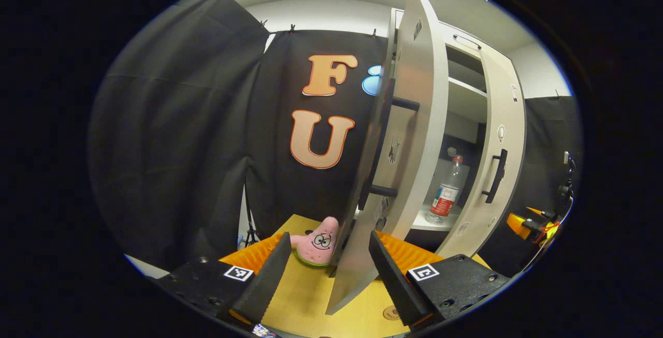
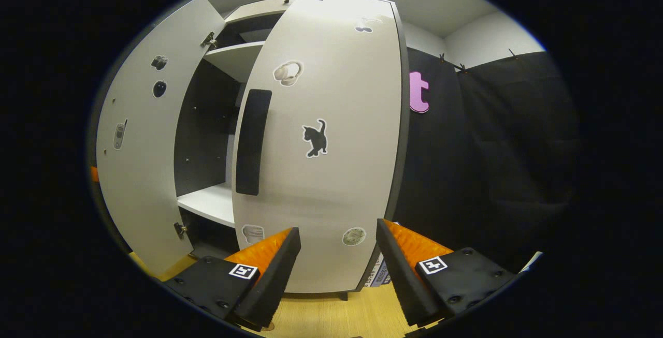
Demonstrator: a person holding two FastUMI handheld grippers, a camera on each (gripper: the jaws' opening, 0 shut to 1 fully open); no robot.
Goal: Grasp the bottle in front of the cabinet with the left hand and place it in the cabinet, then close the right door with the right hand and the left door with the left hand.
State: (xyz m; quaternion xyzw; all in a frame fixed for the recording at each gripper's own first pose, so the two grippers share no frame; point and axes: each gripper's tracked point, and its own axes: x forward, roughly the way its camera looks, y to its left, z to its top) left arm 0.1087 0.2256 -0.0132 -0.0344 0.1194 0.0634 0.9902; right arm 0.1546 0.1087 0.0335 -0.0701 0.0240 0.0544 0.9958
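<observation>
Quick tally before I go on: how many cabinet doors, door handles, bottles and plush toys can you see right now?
Cabinet doors: 2, left door and right door
Door handles: 2, left handle and right handle
Bottles: 1, plastic bottle on the cabinet shelf
Plush toys: 1, pink starfish plush on the table
Total: 6

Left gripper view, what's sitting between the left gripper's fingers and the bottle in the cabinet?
In the left gripper view, the open left door stands edge-on between the left gripper and the bottle on the shelf.
</observation>
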